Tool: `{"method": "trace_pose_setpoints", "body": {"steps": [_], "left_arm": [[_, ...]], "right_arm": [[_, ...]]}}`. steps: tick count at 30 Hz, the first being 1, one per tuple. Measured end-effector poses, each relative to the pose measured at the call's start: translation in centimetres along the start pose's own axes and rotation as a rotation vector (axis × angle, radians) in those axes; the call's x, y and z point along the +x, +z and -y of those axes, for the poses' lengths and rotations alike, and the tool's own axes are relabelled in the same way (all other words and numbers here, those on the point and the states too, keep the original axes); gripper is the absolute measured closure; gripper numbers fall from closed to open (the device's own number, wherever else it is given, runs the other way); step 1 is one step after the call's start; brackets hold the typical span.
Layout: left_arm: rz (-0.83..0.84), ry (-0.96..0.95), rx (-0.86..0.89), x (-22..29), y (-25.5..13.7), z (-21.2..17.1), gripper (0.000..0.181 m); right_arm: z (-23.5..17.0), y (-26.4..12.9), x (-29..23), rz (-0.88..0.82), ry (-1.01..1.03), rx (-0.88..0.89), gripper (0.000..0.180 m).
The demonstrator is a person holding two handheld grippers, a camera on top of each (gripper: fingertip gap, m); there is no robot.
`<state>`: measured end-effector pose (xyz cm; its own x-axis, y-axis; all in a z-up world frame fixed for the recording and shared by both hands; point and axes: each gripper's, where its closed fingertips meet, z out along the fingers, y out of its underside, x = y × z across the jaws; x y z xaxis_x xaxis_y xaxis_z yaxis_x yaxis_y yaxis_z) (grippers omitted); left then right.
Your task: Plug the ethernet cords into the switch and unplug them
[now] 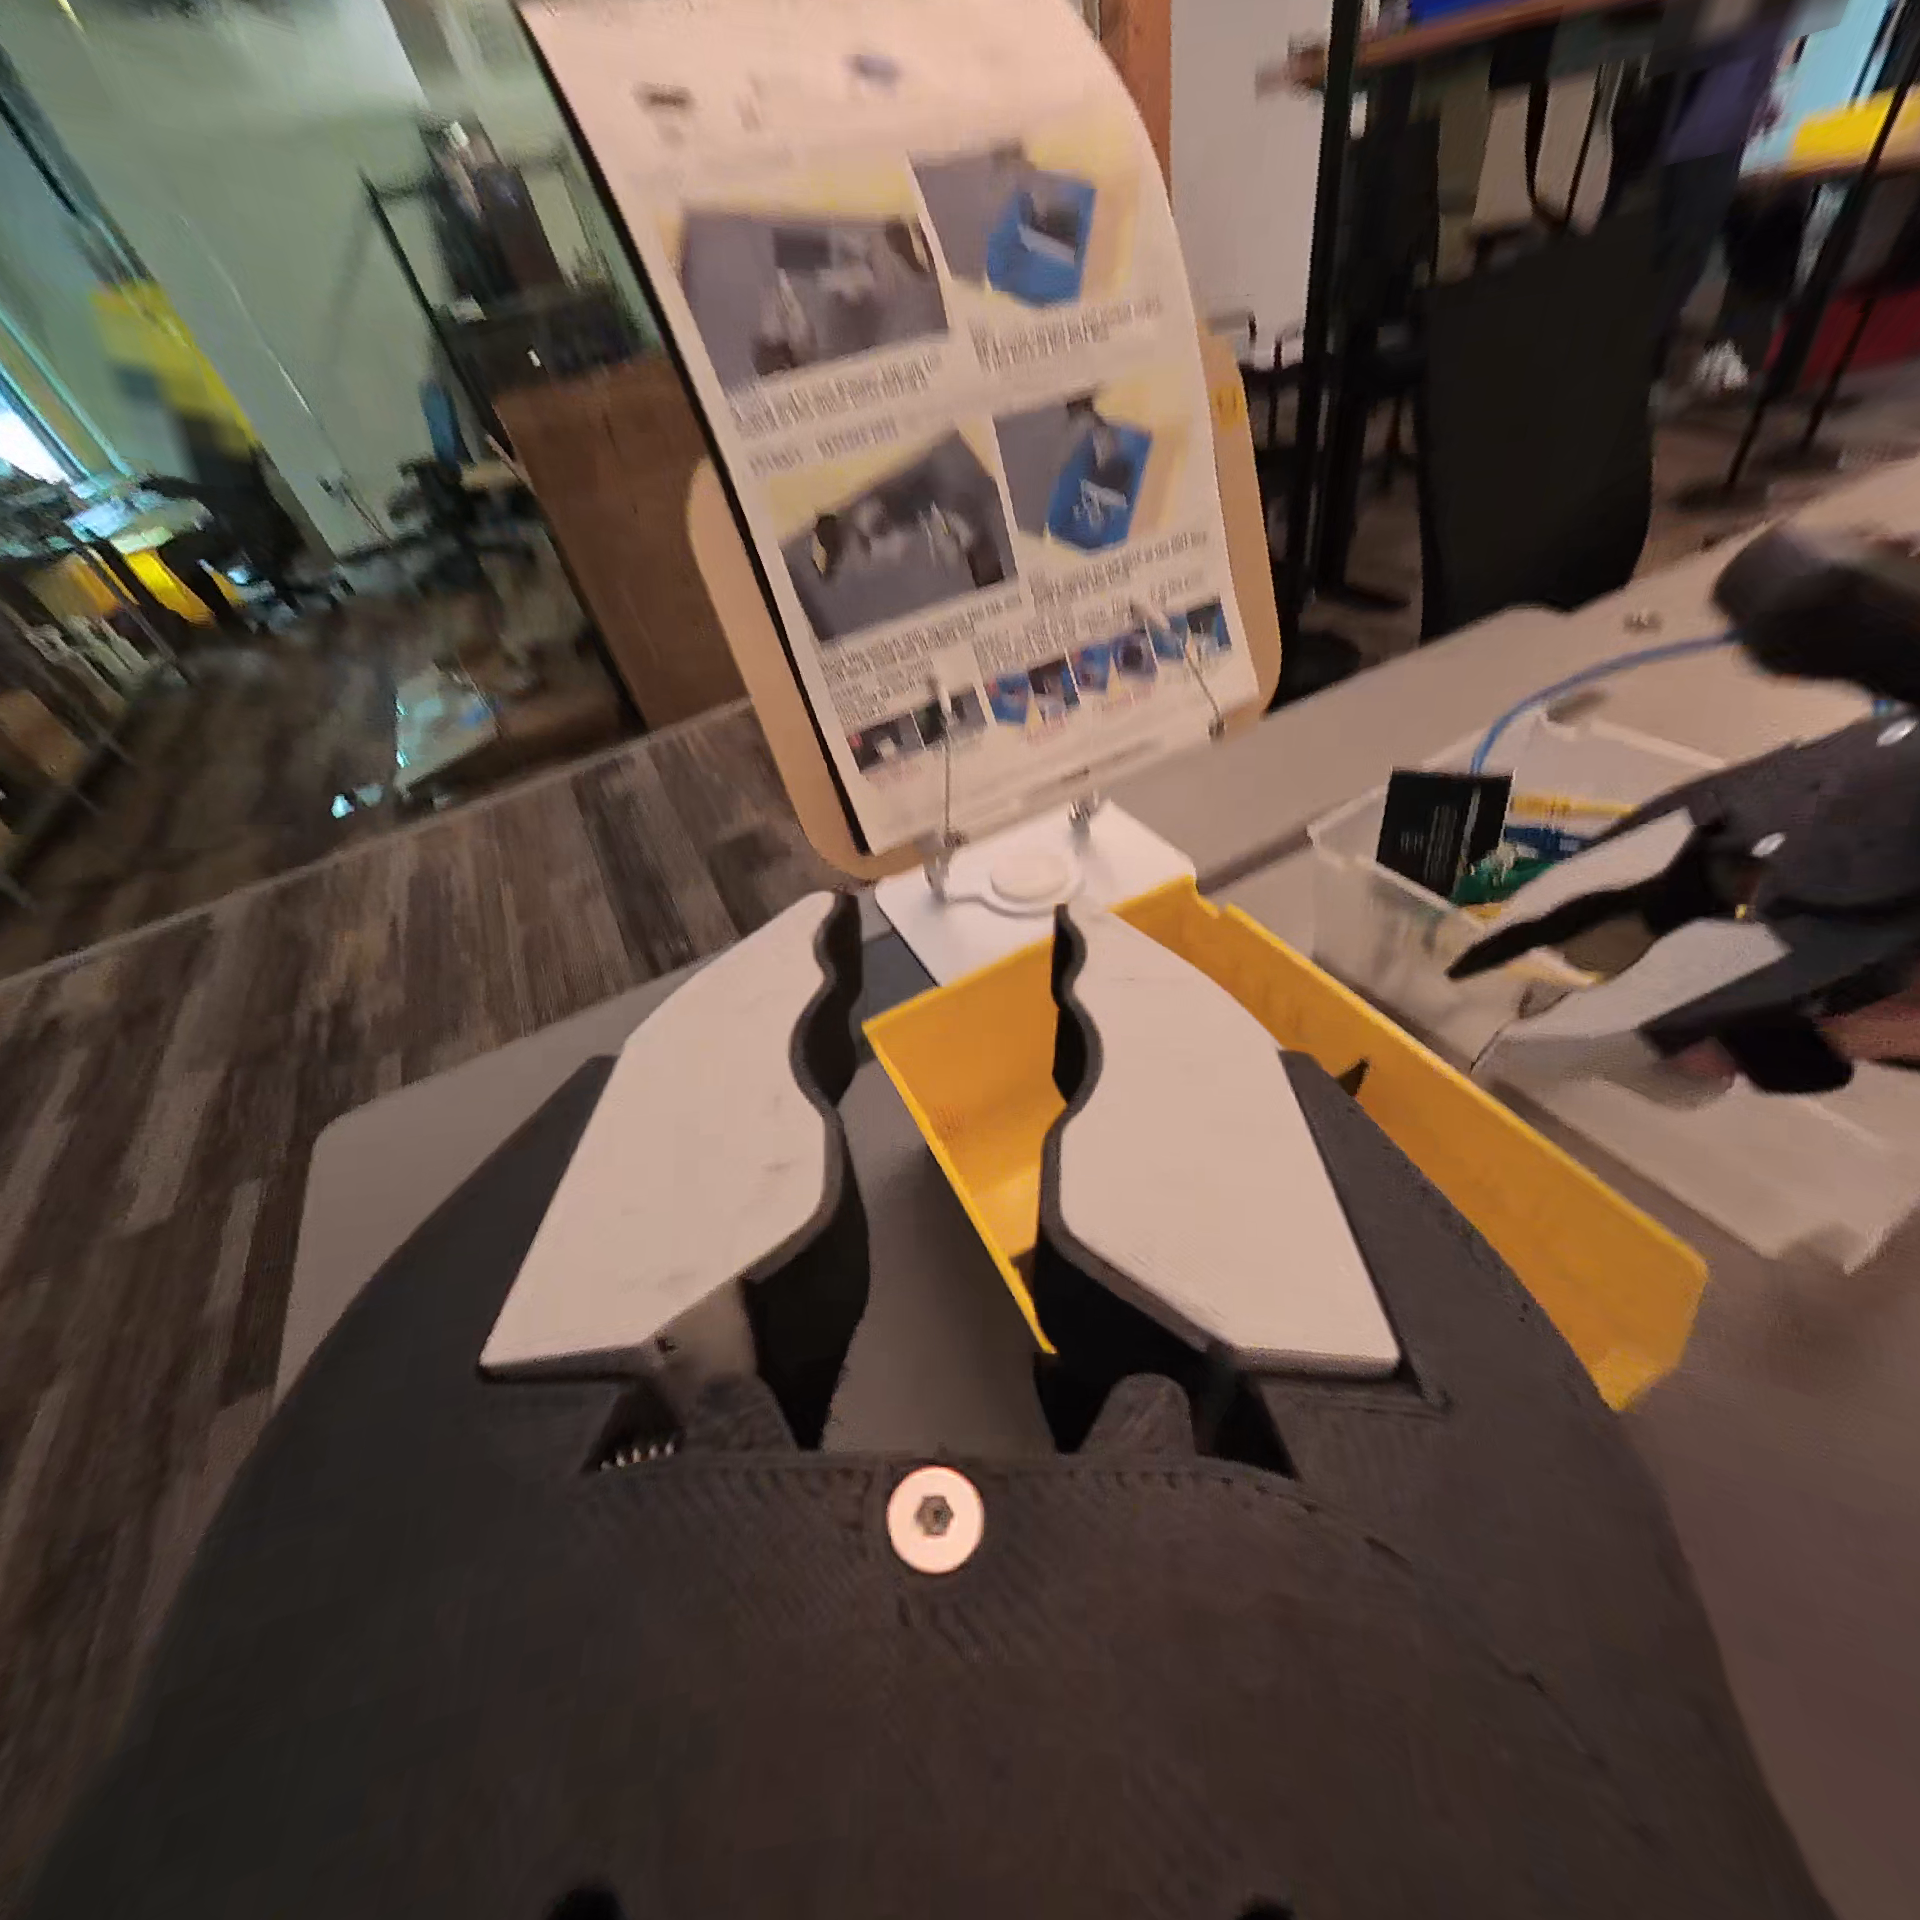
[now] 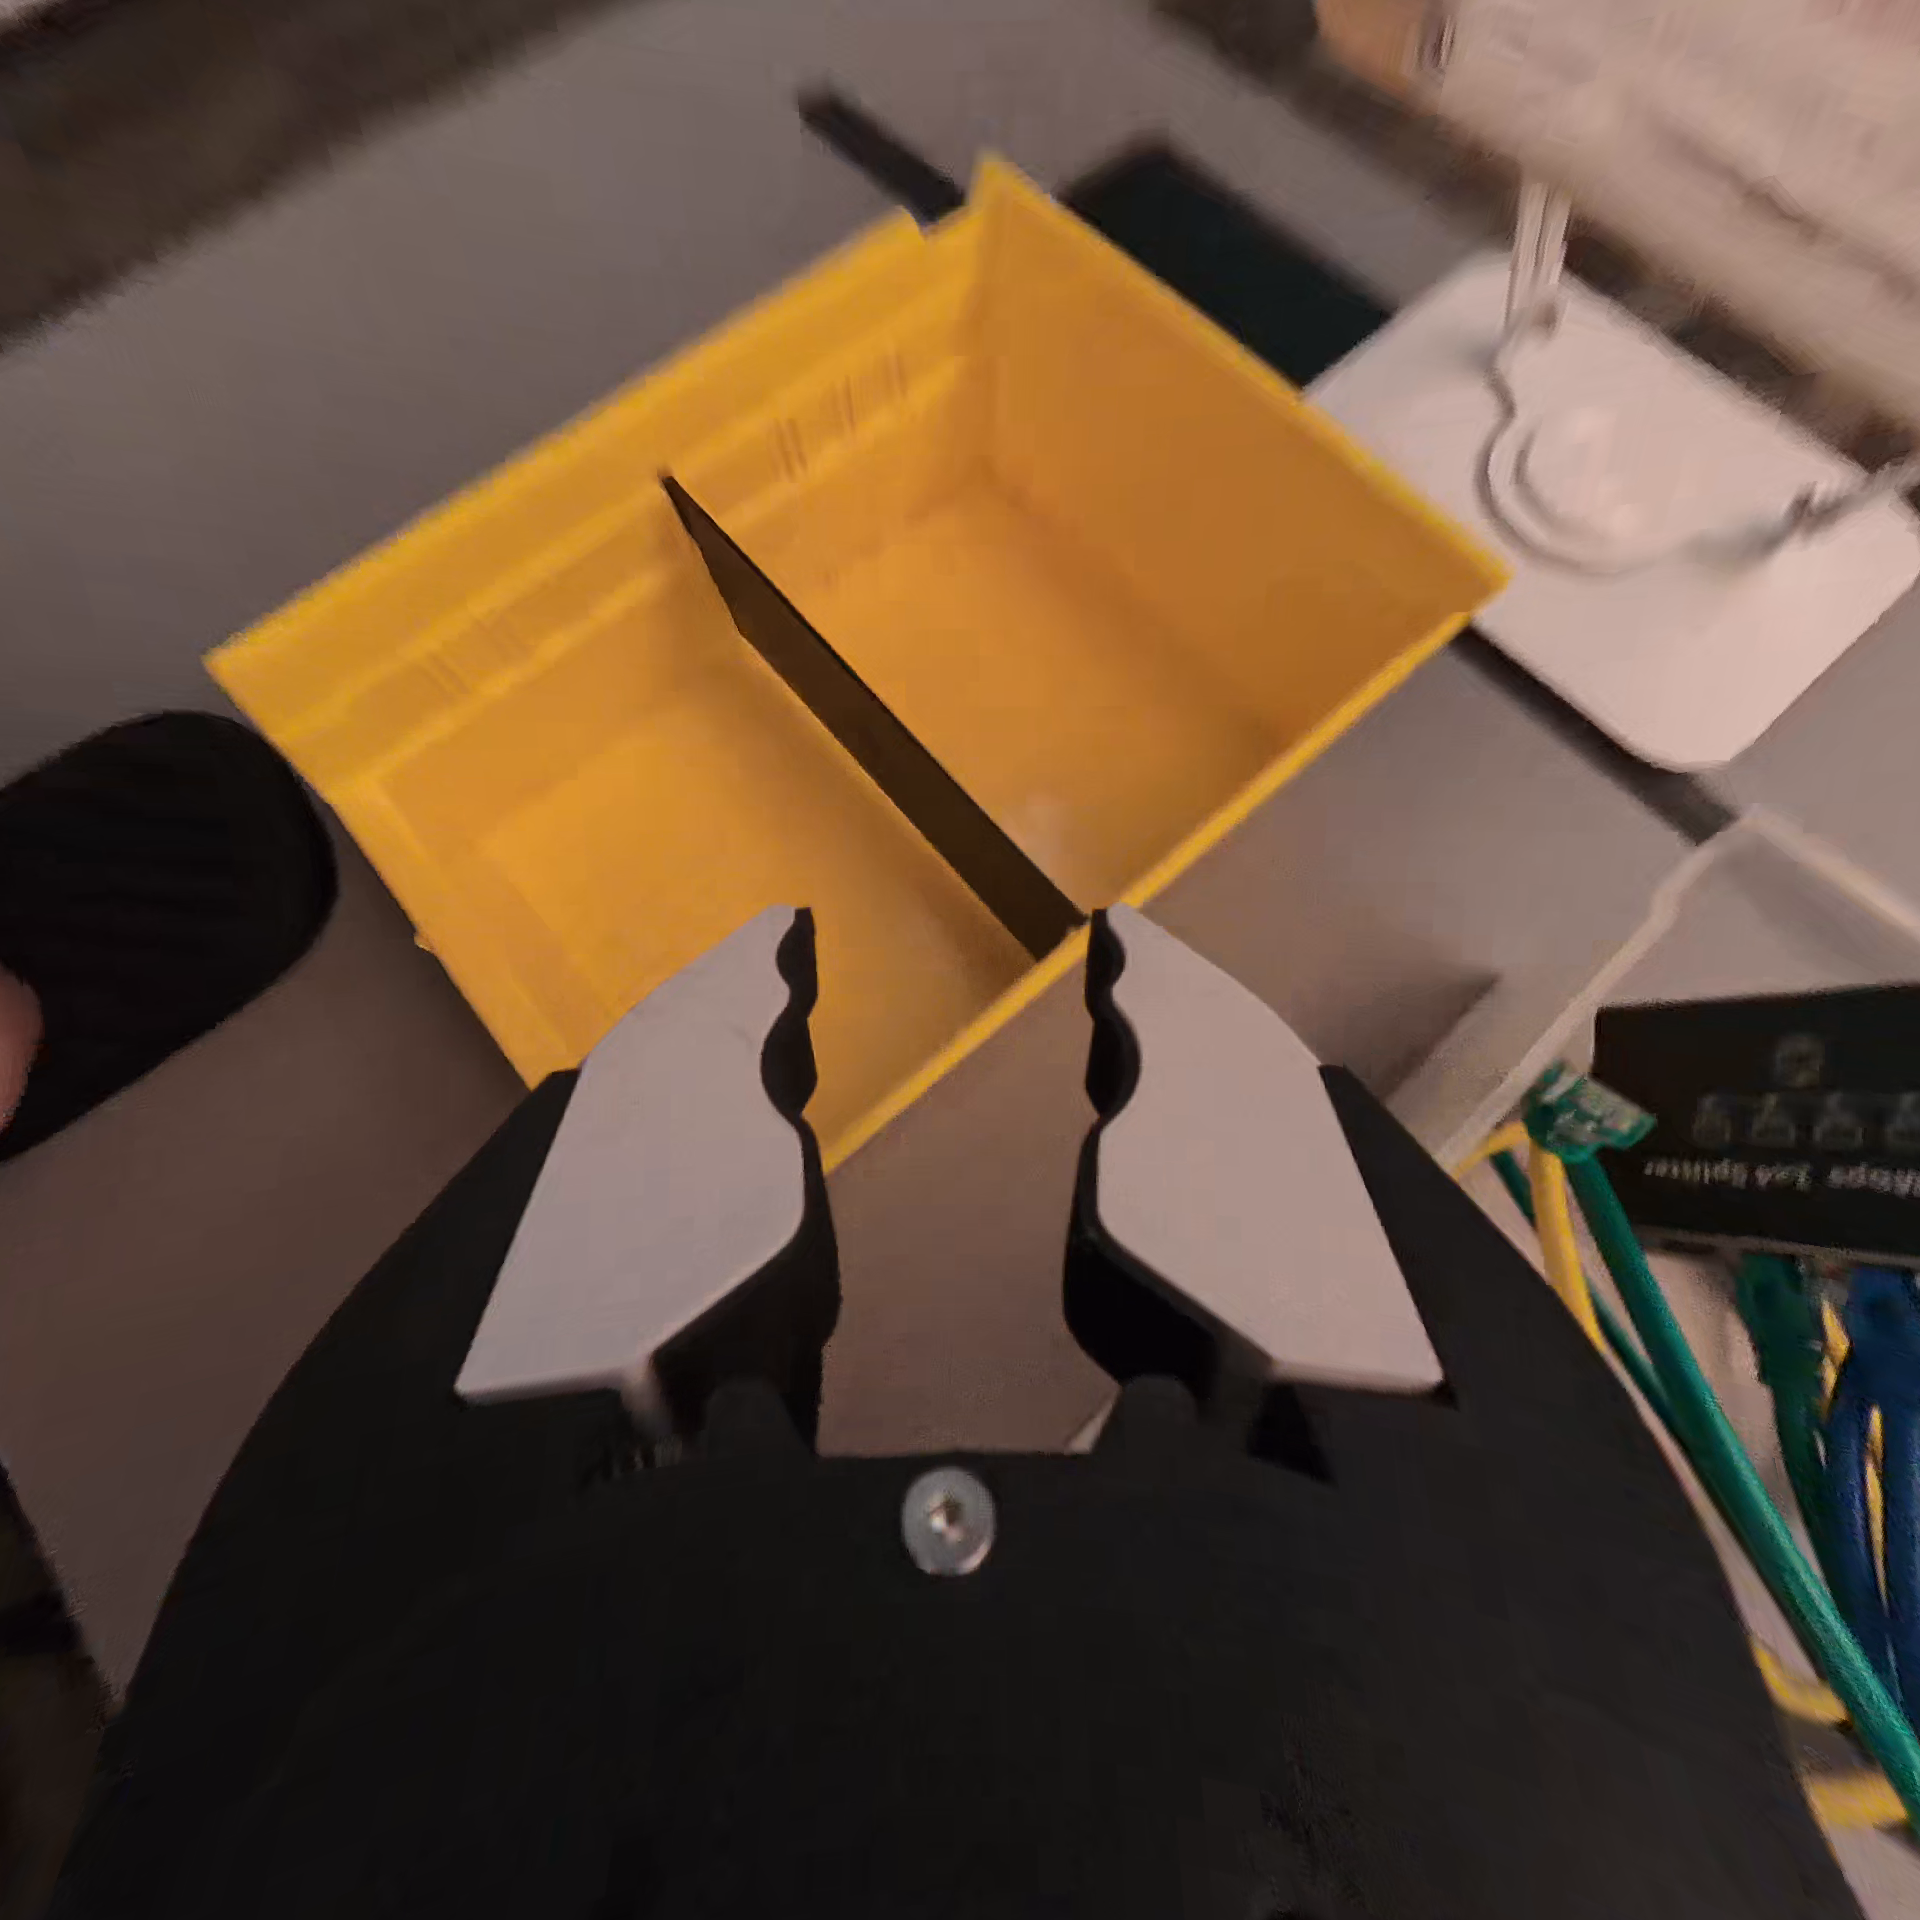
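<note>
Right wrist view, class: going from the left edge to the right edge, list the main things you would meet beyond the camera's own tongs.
Other tongs' black body → yellow bin with its black divider → white stand base → black switch in the clear tray, with green, yellow and blue cords below it.

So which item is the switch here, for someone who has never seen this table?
Start at the yellow bin with its dark divider. To its right sits a clear tray of coloured cords. The switch is the flat black box in that tray, the only black item among the green, blue and yellow cords.
</note>
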<state>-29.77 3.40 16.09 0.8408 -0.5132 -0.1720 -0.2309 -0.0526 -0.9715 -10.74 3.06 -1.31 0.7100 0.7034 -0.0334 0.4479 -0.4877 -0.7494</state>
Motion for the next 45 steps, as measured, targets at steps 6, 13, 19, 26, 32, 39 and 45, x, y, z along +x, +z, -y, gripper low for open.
{"method": "trace_pose_setpoints", "body": {"steps": [6, 13, 19, 26, 32, 39, 45], "left_arm": [[0.032, -0.093, 0.082, -1.7, -1.2, 0.8, 0.129], [0.024, -0.114, 0.052, -1.9, -1.6, 0.1, 0.132], [0.041, -0.079, 0.005, -1.8, -1.5, -0.6, 0.134], [0.035, -0.063, 0.002, -1.4, -1.4, -0.5, 0.138], [0.08, -0.099, 0.093, -1.8, -2.7, 1.2, 0.141], [0.152, -0.327, 0.434, -4.9, -8.8, 5.0, 0.142], [-0.233, -0.481, 0.417, -0.4, -7.8, 5.7, 0.11]], "right_arm": [[-4.2, 3.1, 1.0, -0.041, 0.166, -0.367, 0.12], [-7.1, 6.0, 0.0, 0.021, 0.463, -0.593, 0.123], [-10.7, 7.9, -1.2, 0.058, 0.47, -0.819, 0.132], [-10.5, 8.2, -1.0, 0.13, 0.554, -0.866, 0.155], [-9.4, 7.6, -0.2, 0.136, 0.517, -0.914, 0.166], [-1.9, 1.7, -0.2, 0.25, 0.485, -0.81, 0.167], [1.4, -12.7, 5.5, 0.236, 0.548, -0.646, 0.167]]}}
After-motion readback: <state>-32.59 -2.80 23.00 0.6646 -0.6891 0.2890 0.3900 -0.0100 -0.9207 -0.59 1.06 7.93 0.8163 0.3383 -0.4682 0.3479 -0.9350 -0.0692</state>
